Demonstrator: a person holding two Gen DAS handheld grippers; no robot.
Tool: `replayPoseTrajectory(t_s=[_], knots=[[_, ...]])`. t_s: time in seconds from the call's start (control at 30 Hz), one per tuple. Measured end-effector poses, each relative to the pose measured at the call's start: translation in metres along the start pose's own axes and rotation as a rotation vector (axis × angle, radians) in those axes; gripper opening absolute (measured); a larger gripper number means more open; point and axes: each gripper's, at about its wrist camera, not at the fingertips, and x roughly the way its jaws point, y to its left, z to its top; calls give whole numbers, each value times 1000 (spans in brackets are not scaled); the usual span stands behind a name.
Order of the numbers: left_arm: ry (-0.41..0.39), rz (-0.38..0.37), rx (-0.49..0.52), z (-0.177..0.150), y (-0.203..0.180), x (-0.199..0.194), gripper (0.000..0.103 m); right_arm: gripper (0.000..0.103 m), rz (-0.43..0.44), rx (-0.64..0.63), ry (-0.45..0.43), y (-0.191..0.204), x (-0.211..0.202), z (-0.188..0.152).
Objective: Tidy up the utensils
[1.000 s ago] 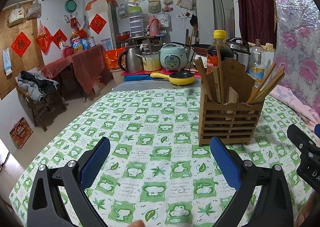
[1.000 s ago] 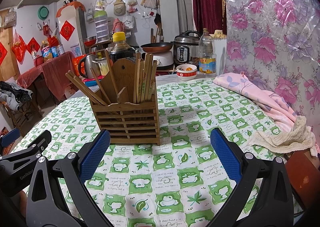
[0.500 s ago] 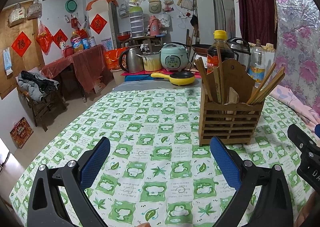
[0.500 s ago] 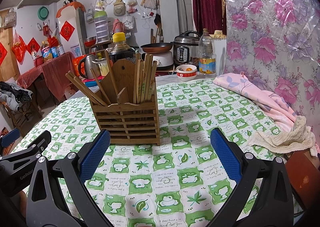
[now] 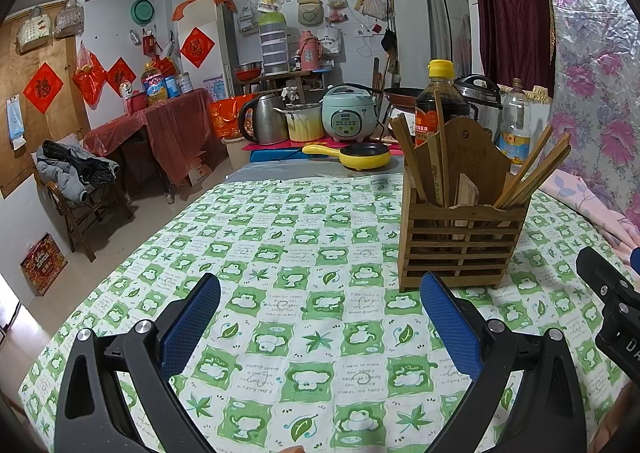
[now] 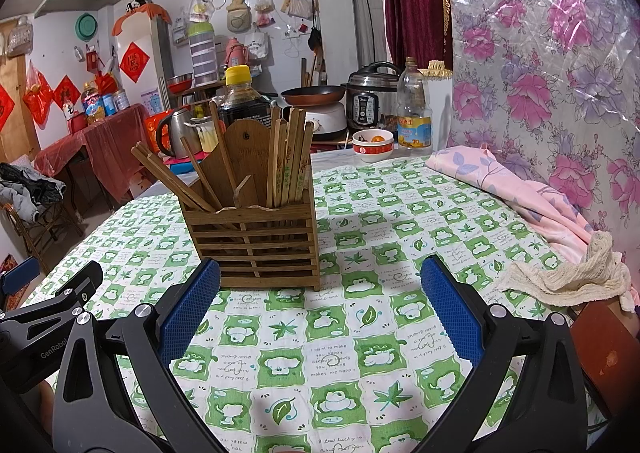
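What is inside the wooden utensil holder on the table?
The wooden holder holds chopsticks, some upright, some leaning outward, and a short wooden piece. Their lower ends are mostly hidden behind the slats.

Tablecloth (image 6: 400, 213): green-and-white checks, printed with leaves and frogs. Utensil holder (image 6: 256, 241) and chopsticks (image 6: 292, 157): brown wood. Gripper pads (image 6: 448, 313): blue, dotted texture; frames black. Cloth (image 6: 512, 189) at 2 o'clock: pink, lilac leaf print. Pan (image 5: 360, 155) at 12 o'clock: yellow.

Table in green-checked cloth (image 6: 328, 365), wooden chopstick holder (image 6: 256, 245) standing on it, pink cloth (image 6: 520, 189), cream rag (image 6: 572, 277)
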Motion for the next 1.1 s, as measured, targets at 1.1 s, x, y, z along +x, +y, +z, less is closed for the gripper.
replayPoseTrajectory(t_s=[1.1], knots=[[12, -7, 12, -4, 0, -1, 98, 97, 0, 2, 0, 1, 1, -2]])
